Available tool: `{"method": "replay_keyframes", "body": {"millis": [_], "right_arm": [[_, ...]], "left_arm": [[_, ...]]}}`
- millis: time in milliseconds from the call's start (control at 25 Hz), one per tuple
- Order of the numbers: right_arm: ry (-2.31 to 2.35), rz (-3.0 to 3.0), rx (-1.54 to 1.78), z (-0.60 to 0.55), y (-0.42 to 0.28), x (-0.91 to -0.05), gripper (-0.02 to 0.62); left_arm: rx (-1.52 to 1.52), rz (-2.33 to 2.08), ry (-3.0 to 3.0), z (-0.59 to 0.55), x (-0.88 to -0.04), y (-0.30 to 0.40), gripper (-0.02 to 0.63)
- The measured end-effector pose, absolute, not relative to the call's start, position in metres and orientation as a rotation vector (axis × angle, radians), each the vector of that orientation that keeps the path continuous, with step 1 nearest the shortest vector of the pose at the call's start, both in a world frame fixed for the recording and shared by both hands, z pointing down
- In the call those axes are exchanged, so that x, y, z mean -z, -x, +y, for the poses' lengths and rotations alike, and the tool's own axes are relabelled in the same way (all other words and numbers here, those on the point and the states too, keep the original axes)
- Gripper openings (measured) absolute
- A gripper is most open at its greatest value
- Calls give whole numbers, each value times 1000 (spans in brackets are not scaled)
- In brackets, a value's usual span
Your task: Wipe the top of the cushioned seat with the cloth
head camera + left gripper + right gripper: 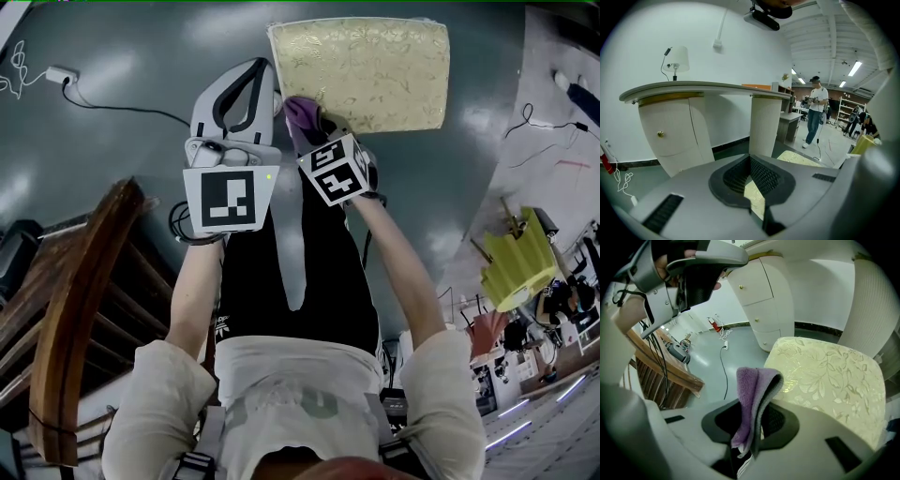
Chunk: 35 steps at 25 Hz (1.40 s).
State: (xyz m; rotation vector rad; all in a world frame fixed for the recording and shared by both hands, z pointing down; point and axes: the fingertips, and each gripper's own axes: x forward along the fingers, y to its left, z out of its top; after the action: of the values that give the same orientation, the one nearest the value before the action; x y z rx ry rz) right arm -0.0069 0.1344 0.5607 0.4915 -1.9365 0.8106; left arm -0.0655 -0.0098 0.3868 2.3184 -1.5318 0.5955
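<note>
From overhead, the square cream-gold floral cushioned seat (361, 73) sits on the grey floor. The right gripper (314, 127) holds a folded purple terry cloth (300, 114) at the seat's near left corner, and the left gripper (255, 86) is just beside it.

In the left gripper view, its jaw tips meet with nothing between them.

In the right gripper view, the jaws are clamped on the cloth (752, 399), which stands upright by the seat's edge (829, 376).

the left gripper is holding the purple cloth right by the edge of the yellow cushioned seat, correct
Not quite: the right gripper has the purple cloth between its fingers, by the edge of the yellow cushioned seat, as the right gripper view shows. The left gripper holds nothing.
</note>
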Motion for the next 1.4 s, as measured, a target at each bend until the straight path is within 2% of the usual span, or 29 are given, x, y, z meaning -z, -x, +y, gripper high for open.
{"method": "replay_keyframes", "body": {"millis": [360,1400], "right_arm": [[-515,-1904,-775,121,-40,-557,94],[-837,-1640,-660,68,-252,-557,94]], "left_arm": [[-599,-1497,-2348,-12,-385,46,6],[-652,-1426,-2410,-16,-386,0,6]]}}
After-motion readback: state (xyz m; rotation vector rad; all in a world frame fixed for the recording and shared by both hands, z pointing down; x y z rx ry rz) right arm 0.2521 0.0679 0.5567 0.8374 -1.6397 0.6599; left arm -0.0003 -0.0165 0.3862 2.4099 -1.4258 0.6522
